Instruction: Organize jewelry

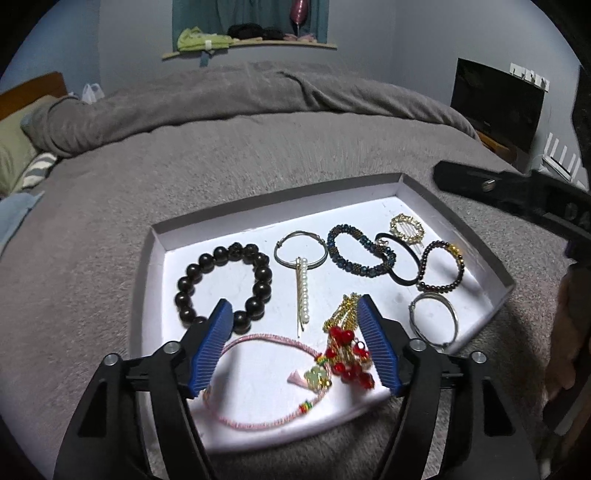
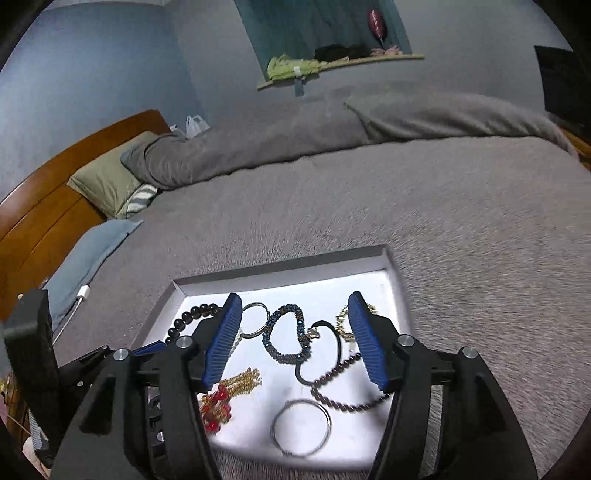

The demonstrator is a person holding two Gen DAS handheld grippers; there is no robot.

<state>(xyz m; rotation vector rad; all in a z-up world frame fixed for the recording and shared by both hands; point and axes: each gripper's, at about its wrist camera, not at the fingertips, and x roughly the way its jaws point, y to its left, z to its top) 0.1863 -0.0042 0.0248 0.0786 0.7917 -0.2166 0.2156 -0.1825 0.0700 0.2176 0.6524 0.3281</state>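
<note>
A white shallow tray (image 1: 454, 225) lies on the grey bed and holds the jewelry. In it are a dark bead bracelet (image 1: 225, 284), a pearl hairpin (image 1: 303, 295), a silver bangle (image 1: 301, 249), a blue beaded bracelet (image 1: 360, 254), a black hair tie (image 1: 397, 262), a purple bead bracelet (image 1: 441, 267), a gold comb (image 1: 406, 227), a second silver bangle (image 1: 436, 319), a pink cord bracelet (image 1: 266, 380) and a red and gold ornament (image 1: 347, 354). My left gripper (image 1: 295, 317) is open just above the tray's near half. My right gripper (image 2: 295, 314) is open above the blue beaded bracelet (image 2: 288, 336) and the tray (image 2: 384, 254).
The grey blanket (image 1: 258, 147) covers the bed around the tray. Pillows (image 2: 107, 177) and a wooden headboard (image 2: 44, 214) lie at the left. A dark screen (image 1: 498, 103) stands at the far right. A wall niche (image 1: 251, 33) holds clothes.
</note>
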